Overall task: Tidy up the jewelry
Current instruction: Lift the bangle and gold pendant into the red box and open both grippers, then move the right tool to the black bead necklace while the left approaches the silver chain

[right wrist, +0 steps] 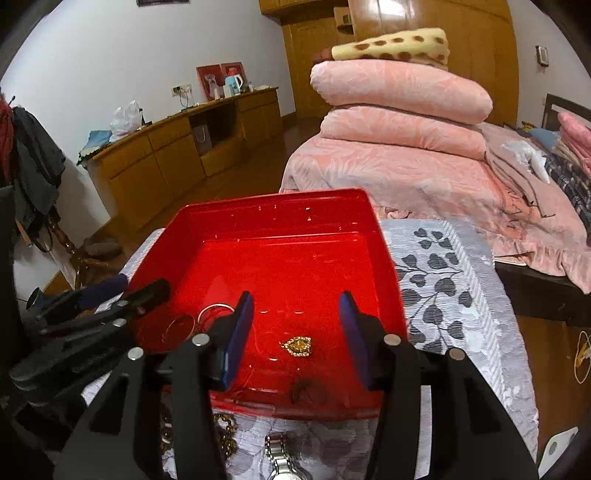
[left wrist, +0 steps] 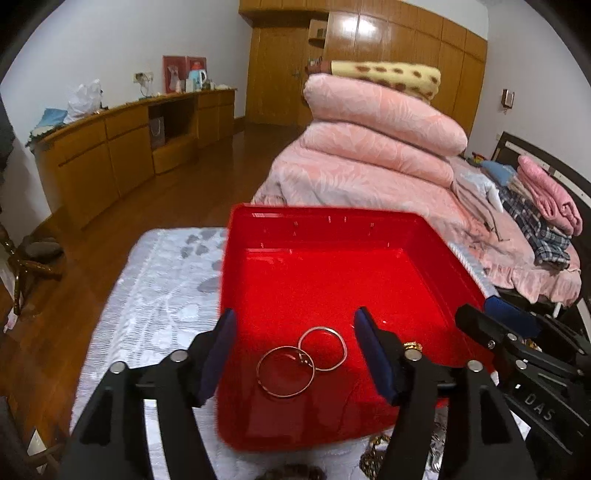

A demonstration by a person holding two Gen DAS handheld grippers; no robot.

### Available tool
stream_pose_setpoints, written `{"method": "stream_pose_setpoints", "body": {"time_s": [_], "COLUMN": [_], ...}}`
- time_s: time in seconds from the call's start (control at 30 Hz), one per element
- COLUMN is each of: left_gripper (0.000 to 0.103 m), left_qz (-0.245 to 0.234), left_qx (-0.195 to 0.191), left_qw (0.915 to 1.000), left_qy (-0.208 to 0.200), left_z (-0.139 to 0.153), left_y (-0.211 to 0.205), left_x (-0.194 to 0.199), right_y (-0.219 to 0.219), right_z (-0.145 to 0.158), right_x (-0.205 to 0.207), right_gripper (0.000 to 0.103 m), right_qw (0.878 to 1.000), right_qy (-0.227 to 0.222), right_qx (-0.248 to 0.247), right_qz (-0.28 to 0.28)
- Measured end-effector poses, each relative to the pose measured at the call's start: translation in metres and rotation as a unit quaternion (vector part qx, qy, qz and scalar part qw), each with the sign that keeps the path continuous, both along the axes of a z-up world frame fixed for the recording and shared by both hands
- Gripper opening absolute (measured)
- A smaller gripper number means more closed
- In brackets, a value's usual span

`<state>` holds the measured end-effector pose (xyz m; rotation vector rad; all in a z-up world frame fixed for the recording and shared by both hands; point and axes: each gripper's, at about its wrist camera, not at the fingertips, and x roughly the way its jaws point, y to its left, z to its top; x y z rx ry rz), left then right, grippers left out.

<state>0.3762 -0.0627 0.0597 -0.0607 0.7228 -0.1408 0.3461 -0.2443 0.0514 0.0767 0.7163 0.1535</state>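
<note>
Light: indoor, moderate, from overhead.
Glare: white patch shone on the wardrobe.
Edges: black corners, walls bent.
Blur: red tray rim looked soft, oversaturated.

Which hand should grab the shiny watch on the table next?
Probably the right. The silver watch lies on the cloth just before the red tray, almost under the open right gripper. The left gripper, also open, hovers over the two silver rings in the tray.
</note>
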Motion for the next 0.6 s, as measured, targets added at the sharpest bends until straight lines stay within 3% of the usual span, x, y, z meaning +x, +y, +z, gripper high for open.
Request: {"method": "stream_pose_setpoints", "body": {"time_s": [0.23, 0.6], "left_gripper": [0.081, 0.082], "left_qz": [-0.002, 0.012], "left_qx": [0.007, 0.007], "left_qw": [0.9995, 0.9999], "left_qy": [-0.030, -0.008], "left_z": [0.012, -0.013], "left_y": [0.026, 0.064], "left_x": [-0.051, -0.135], "right_y": [-0.003, 0.009], "right_z": [0.003, -0.030], "right_x": [-0.051, -0.135], "right_gripper": [0.057, 0.058], "right_qw": [1.000, 1.000], "right_qy": [-0.017, 0.011], "right_qx": [-0.005, -0.007], "right_qz": [-0.005, 0.001]}}
